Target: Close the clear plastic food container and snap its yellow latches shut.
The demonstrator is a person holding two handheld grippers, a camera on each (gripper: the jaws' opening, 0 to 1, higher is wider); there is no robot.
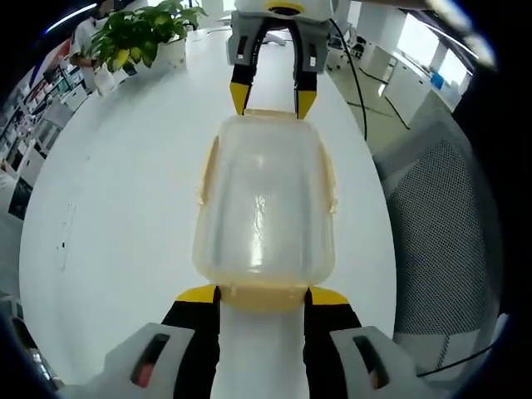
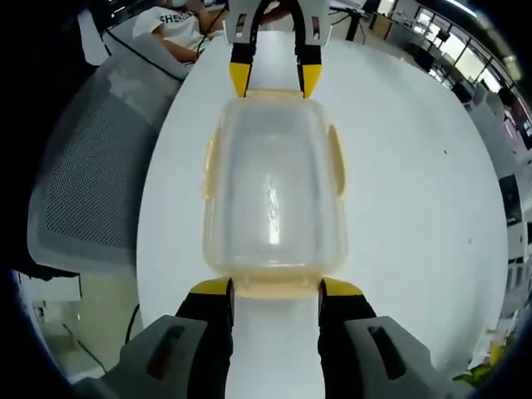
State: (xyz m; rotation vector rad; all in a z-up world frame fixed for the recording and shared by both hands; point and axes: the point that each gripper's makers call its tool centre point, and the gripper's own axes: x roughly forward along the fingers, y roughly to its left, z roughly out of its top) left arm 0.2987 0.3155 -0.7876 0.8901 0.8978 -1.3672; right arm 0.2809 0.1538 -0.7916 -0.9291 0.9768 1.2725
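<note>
The clear plastic food container (image 1: 264,199) (image 2: 274,187) lies lengthwise on the white table (image 1: 116,216), with its lid sitting on it. Pale yellow latches (image 1: 204,170) (image 2: 338,158) stick out a little along its long sides. My left gripper (image 1: 263,295) stands open at the near end, its yellow tips flanking the end latch (image 1: 264,293). My right gripper (image 1: 272,100) faces it at the opposite end. In the right gripper view that gripper (image 2: 276,288) is open around its own end latch (image 2: 276,287), and the left gripper (image 2: 275,81) sits at the far end.
A potted plant (image 1: 141,33) stands at the table's far left. A grey mesh chair (image 1: 440,224) (image 2: 91,183) sits close beside the table edge. A black cable (image 1: 357,83) trails off the table. A person in a white shirt (image 2: 179,25) sits beyond the table.
</note>
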